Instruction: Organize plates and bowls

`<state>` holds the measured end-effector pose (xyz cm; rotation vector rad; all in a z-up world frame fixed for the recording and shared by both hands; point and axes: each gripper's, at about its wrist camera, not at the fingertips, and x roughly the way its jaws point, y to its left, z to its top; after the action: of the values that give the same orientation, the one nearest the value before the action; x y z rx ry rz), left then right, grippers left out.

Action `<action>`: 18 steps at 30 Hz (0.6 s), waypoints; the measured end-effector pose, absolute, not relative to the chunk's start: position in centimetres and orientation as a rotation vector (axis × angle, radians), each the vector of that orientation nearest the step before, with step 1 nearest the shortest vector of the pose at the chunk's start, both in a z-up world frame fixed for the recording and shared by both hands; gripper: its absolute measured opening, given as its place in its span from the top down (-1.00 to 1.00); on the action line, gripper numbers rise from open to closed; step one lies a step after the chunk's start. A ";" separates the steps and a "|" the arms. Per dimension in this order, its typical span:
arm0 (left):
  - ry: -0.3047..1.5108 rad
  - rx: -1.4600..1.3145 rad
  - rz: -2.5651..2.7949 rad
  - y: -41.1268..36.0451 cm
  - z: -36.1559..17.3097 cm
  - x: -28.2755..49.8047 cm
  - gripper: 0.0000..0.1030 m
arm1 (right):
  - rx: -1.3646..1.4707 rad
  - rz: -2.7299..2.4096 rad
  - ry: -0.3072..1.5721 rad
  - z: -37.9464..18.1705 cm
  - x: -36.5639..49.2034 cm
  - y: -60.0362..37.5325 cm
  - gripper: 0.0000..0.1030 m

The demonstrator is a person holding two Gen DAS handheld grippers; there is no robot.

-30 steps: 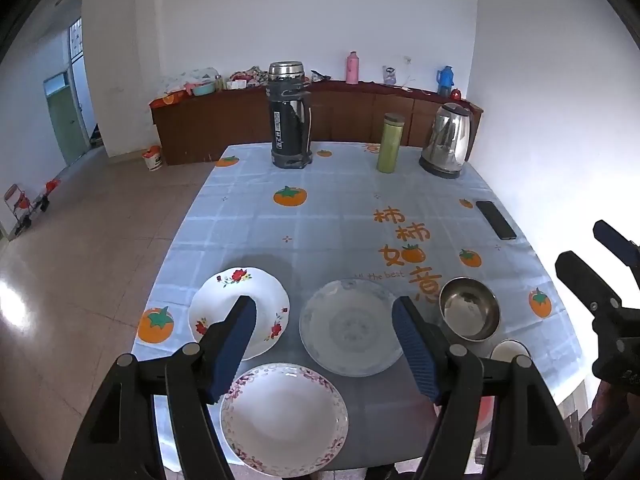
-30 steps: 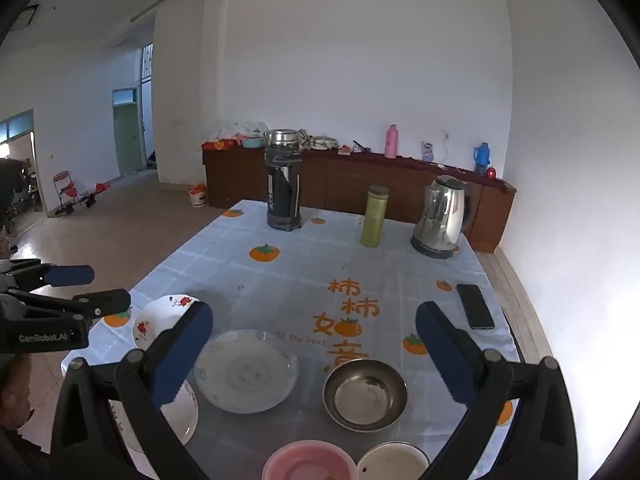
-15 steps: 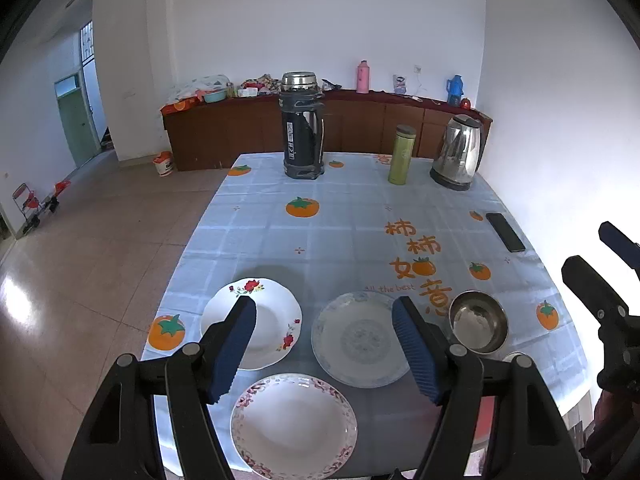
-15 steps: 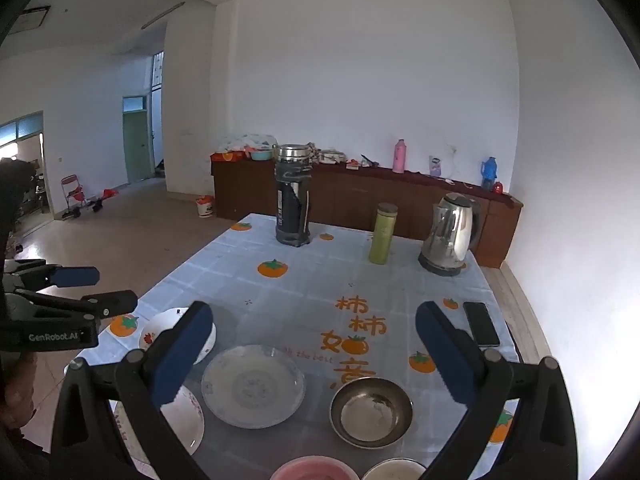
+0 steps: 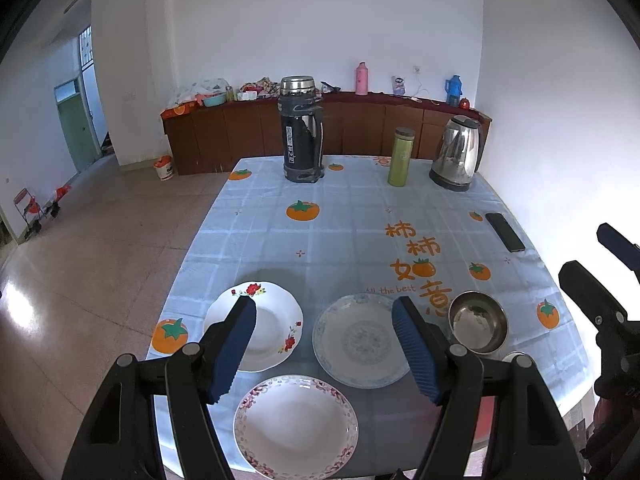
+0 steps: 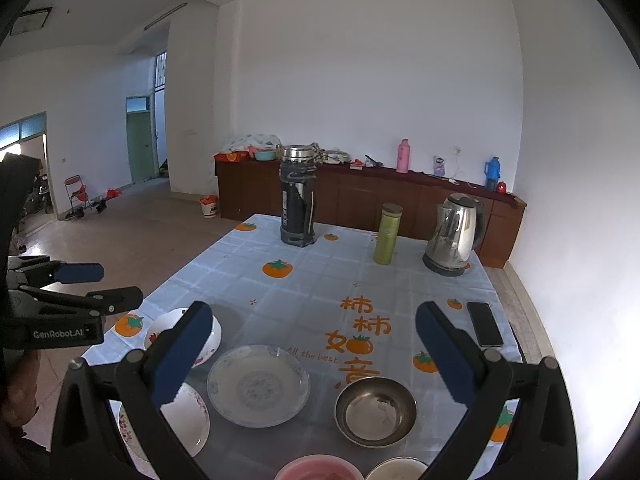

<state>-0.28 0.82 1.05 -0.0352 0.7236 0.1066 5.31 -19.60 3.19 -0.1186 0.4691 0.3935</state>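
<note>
Above the bench, the left gripper and right gripper both hover with jaws wide, holding nothing. Three plates lie apart at the near edge: a red-flowered plate, a blue-patterned plate and a pink-rimmed plate. Beside them sits a steel bowl.

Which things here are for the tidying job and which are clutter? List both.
For the job: flowered plate, blue-patterned plate, pink-rimmed plate, steel bowl, pink bowl, white bowl.

Lying about: black flask, green bottle, kettle, phone.
</note>
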 end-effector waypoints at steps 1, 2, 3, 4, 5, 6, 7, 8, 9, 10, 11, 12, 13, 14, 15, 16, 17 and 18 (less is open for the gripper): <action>0.724 -0.033 0.107 0.7 1.1 -0.3 -0.41 | -0.117 0.392 0.469 3.1 5.3 -19.6 -1.00; 0.724 -0.034 0.107 0.7 1.1 -0.3 -0.41 | -0.119 0.394 0.469 3.2 5.3 -19.6 -1.00; 0.724 -0.033 0.107 0.7 1.1 -0.4 -0.41 | -0.119 0.395 0.469 3.3 5.3 -19.6 -1.00; 0.725 -0.033 0.107 0.7 1.0 -0.5 -0.41 | -0.117 0.394 0.468 3.3 5.3 -19.6 -1.00; 0.725 -0.034 0.108 0.7 1.0 -0.5 -0.41 | -0.116 0.393 0.469 3.3 5.3 -19.5 -1.00; 0.725 -0.033 0.108 0.5 1.1 -0.5 -0.41 | -0.117 0.395 0.471 3.3 5.3 -19.6 -1.00; 0.725 -0.033 0.107 0.5 1.1 -0.5 -0.41 | -0.115 0.394 0.472 3.3 5.3 -19.6 -1.00; 0.726 -0.033 0.105 0.5 1.1 -0.6 -0.41 | -0.113 0.392 0.472 3.2 5.2 -19.6 -1.00; 0.727 -0.032 0.105 0.5 1.1 -0.5 -0.41 | -0.112 0.390 0.473 3.2 5.2 -19.6 -1.00; 0.727 -0.031 0.104 0.3 1.1 -0.5 -0.41 | -0.109 0.387 0.473 3.1 5.1 -19.8 -1.00; 0.728 -0.031 0.102 0.3 1.1 -0.6 -0.41 | -0.108 0.385 0.473 3.1 5.0 -19.8 -1.00; 0.728 -0.030 0.102 0.2 1.1 -0.7 -0.41 | -0.107 0.383 0.472 3.1 4.9 -19.8 -1.00; 0.727 -0.031 0.103 0.2 1.1 -0.7 -0.41 | -0.107 0.379 0.473 3.1 4.9 -19.8 -1.00; 0.727 -0.033 0.102 0.3 1.1 -0.8 -0.41 | -0.105 0.379 0.473 3.1 4.8 -19.9 -1.00; 0.728 -0.034 0.101 0.2 1.1 -0.7 -0.41 | -0.104 0.381 0.475 3.0 4.8 -19.9 -1.00; 0.730 -0.032 0.101 0.1 1.1 -0.7 -0.41 | -0.105 0.384 0.478 3.0 4.7 -19.8 -1.00; 0.732 -0.033 0.101 0.0 1.1 -0.7 -0.41 | -0.108 0.385 0.481 2.9 4.6 -19.8 -1.00; 0.732 -0.034 0.100 0.0 1.0 -0.8 -0.41 | -0.112 0.385 0.481 2.9 4.5 -19.7 -1.00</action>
<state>-0.77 0.00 1.05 -0.0340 0.7321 0.0997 4.48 -19.72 2.90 -0.1121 0.4811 0.3852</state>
